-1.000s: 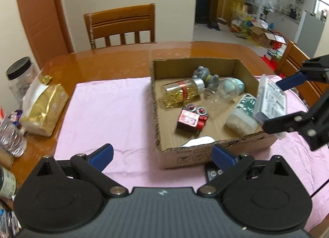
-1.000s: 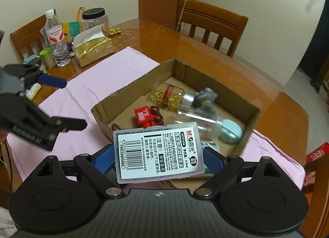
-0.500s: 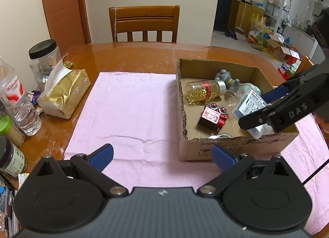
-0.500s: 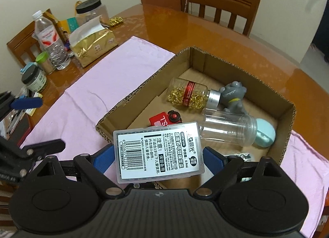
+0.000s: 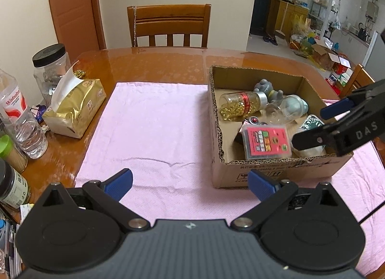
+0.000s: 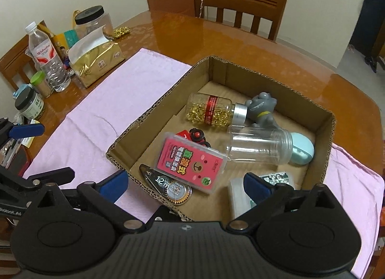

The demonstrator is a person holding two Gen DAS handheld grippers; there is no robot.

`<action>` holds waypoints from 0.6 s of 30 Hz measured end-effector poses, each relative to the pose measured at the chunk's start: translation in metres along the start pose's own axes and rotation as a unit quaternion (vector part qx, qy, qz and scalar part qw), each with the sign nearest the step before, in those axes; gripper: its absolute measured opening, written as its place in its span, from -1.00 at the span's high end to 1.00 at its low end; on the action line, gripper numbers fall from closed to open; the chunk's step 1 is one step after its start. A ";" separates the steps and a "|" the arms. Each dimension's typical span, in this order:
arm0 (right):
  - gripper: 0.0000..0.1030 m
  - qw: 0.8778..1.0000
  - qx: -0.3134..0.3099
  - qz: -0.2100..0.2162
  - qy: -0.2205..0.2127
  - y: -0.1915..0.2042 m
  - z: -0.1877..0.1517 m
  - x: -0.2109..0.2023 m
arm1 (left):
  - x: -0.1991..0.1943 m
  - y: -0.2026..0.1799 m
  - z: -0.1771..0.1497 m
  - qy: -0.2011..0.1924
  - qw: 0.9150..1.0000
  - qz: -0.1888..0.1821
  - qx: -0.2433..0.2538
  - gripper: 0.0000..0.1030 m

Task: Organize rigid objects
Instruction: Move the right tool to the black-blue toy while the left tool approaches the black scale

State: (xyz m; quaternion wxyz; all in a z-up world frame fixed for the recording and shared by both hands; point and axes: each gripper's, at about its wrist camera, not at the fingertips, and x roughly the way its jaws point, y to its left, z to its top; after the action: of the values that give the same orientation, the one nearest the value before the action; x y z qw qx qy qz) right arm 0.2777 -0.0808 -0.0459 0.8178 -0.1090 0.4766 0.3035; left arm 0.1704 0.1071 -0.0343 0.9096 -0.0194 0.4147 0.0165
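A flat plastic case lies pink face up inside the cardboard box, tilted across a red toy and touching a clear jar. My right gripper hovers over the box's near side; its jaws are opening and nothing is between them. A capsule bottle, a grey figure, a correction tape and a white container also lie in the box. My left gripper is open and empty above the pink cloth, left of the box.
A gold tissue pack, a water bottle, a black-lidded jar and small pots stand along the table's left edge. A wooden chair is at the far side.
The plastic case has left my right gripper's jaws and now lies in the box, pink side up. The right jaws have widened. My left gripper drifted slightly left of the box.
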 end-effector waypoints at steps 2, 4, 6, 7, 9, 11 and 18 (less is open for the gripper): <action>-1.00 1.000 0.002 -0.005 -0.004 0.002 -0.005 -0.004 | 0.001 0.000 0.000 0.001 1.000 0.001 0.001 -0.97; -1.00 1.000 0.005 -0.012 -0.008 0.003 -0.010 -0.007 | 0.002 -0.001 -0.001 0.001 1.000 0.002 0.001 -0.97; -1.00 1.000 0.011 -0.015 -0.007 0.004 -0.016 -0.008 | 0.002 -0.001 -0.002 0.001 1.000 0.002 0.002 -0.97; -1.00 1.000 0.014 -0.018 -0.006 0.005 -0.020 -0.009 | 0.002 -0.001 -0.003 0.002 1.000 0.002 0.002 -0.97; -1.00 0.999 0.016 -0.027 -0.004 0.007 -0.030 -0.009 | 0.002 -0.001 -0.005 0.004 1.000 0.003 0.003 -0.97; -1.00 0.999 0.020 -0.041 -0.001 0.008 -0.041 -0.006 | 0.002 -0.001 -0.008 0.006 1.000 0.002 0.001 -0.97; -1.00 0.994 0.018 -0.112 -0.010 0.011 -0.075 0.009 | 0.004 -0.003 -0.017 0.018 1.000 -0.007 -0.002 -0.97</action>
State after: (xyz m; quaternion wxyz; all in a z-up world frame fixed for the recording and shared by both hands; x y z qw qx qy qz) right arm 0.2207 -0.1032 -0.0912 0.8530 -0.1441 0.4587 0.2028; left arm 0.1604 0.1034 -0.0482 0.9020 -0.0247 0.4309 0.0109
